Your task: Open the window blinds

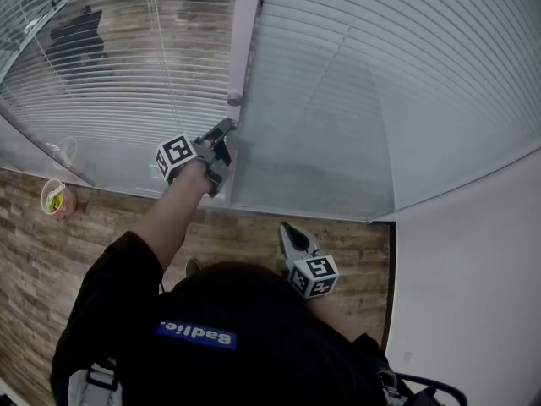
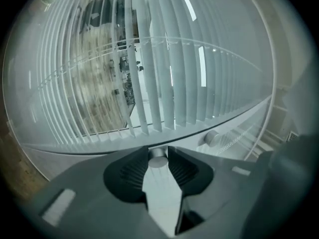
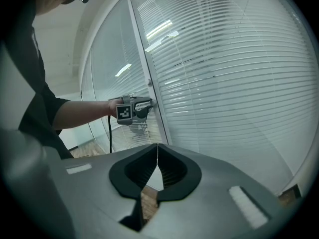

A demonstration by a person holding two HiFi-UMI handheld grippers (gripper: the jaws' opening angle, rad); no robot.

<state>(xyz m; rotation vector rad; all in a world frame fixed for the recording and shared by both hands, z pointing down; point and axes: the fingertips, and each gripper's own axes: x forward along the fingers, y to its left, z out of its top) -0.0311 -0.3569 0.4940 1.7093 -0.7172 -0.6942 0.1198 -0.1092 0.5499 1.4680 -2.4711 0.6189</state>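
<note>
Our left tool (image 2: 158,152) clamps the small round knob (image 2: 158,161) beside the blinds (image 1: 406,83). Our right tool (image 3: 157,152), at five o'clock, hangs closed and empty.

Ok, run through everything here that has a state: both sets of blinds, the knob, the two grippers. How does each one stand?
Left-pane blinds: slats tilted open, room visible through them.
Right-pane blinds: slats closed, nothing visible through.
Knob: clamped between the left gripper's jaws.
Left gripper: shut on the knob, at the frame between the panes.
Right gripper: jaws together, empty, held back from the glass.
</note>
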